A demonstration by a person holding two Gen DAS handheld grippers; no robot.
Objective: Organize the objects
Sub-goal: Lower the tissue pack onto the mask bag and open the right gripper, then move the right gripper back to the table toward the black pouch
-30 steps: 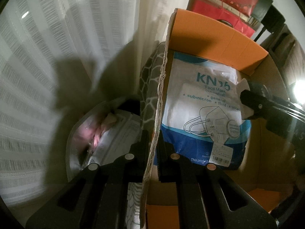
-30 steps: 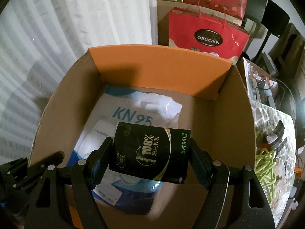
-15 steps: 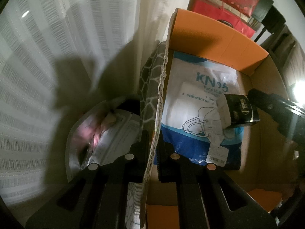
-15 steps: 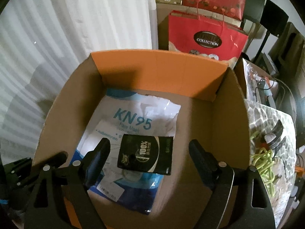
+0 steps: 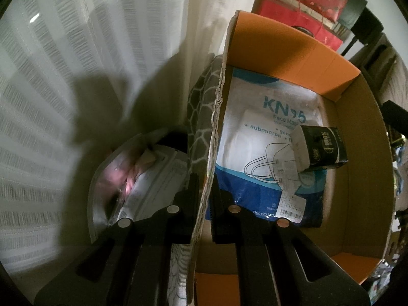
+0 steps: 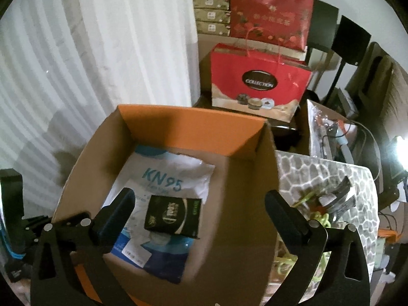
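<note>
Inside the cardboard box [image 6: 244, 193], the black tissue pack [image 6: 173, 215] now lies on the KN95 bag [image 6: 168, 178]; my right gripper [image 6: 199, 211], jaws just spread wide, is empty, while my left gripper [image 5: 205, 191] pinches the box wall: one item stowed.

Your left gripper [image 5: 204, 193] clamps the torn wall of the brown cardboard box [image 5: 216, 117]. Inside, a small black tissue pack [image 5: 322, 146] lies on the white-and-blue KN95 mask bag [image 5: 255, 153].
</note>
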